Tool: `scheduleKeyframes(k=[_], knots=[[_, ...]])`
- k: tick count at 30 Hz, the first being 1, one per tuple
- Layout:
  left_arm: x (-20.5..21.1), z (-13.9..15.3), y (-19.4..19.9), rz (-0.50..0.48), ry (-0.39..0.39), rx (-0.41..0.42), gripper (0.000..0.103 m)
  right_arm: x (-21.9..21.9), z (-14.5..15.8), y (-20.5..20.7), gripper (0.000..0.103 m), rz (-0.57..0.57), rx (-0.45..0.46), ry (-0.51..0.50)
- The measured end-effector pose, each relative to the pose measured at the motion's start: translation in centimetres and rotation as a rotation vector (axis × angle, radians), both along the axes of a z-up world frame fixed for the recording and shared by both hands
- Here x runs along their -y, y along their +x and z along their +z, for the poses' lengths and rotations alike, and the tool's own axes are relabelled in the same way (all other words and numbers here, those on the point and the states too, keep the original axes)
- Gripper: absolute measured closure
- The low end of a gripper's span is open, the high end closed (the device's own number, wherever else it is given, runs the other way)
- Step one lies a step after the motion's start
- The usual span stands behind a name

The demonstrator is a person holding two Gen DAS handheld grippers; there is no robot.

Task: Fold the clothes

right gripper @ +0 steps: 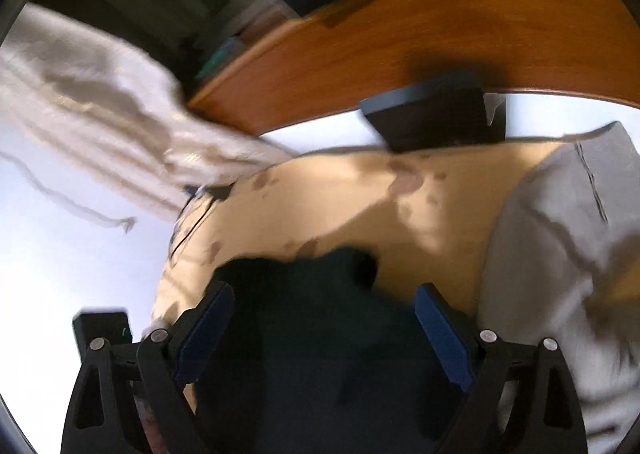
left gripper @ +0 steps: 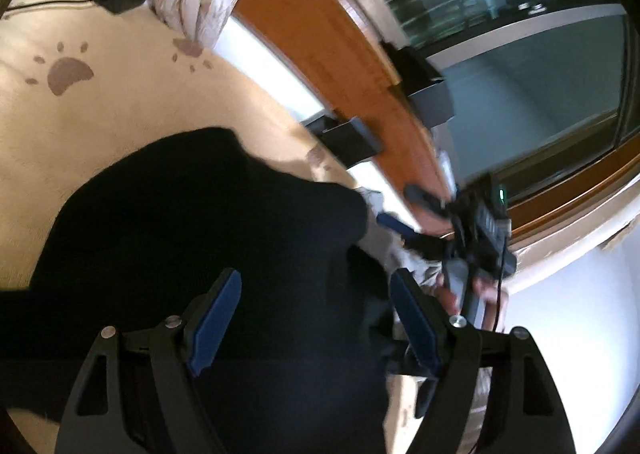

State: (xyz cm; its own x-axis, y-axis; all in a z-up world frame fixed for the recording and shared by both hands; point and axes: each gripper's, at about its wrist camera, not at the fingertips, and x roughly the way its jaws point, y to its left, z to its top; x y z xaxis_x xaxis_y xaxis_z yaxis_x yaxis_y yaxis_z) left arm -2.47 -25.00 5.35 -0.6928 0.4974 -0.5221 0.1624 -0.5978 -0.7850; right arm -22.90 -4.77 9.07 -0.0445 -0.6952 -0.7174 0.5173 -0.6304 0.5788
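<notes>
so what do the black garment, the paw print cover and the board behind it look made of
Black garment: soft matte cloth, likely knit or fleece; it absorbs light and drapes in rounded folds, weave unreadable.
Paw print cover: cream fabric, apparently plush, with a faint nap and brown printed paws.
Board: orange-brown wood or veneer, semi-gloss, with visible grain and a soft sheen.

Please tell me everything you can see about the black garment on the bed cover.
The black garment is a dark, matte, soft cloth, with no print or seam that I can make out. It lies in a bunched, rounded heap on the cream cover with brown paw prints, not yet folded flat. Both the left tongs and the right tongs stand open above it; contact cannot be judged. A grey garment lies beside it.
</notes>
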Motion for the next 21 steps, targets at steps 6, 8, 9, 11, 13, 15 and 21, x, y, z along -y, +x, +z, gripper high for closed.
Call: scheduleKeyframes(k=[6,8,9,11,13,15,21], knots=[[0.6,-1.9,-0.6,0.024,-0.003,0.047,0.023,1.7,-5.2,-2.7,0.009,0.041,0.241,-0.016],[0.8,-2.4,-0.7,0.035,-0.001,0.062,0.023,2.5,-5.4,-1.6,0.009,0.119,0.280,-0.078],[1.0,-2.7,-0.7,0.041,0.000,0.069,0.023,3.0,-5.4,-1.1,0.009,0.152,0.292,-0.093],[1.2,-3.3,-0.8,0.052,0.002,0.083,0.023,4.1,-5.2,-0.1,0.009,0.210,0.301,-0.103],[0.9,-3.2,-0.9,0.048,-0.024,0.082,0.022,5.0,-5.4,0.0,0.009,0.201,0.300,-0.109],[0.9,-3.2,-0.9,0.044,-0.034,0.078,0.022,5.7,-5.8,-0.4,0.009,0.173,0.325,-0.142],[1.0,-3.3,-1.0,0.040,-0.038,0.066,0.022,4.3,-4.0,-2.8,0.009,0.011,0.182,-0.352]])
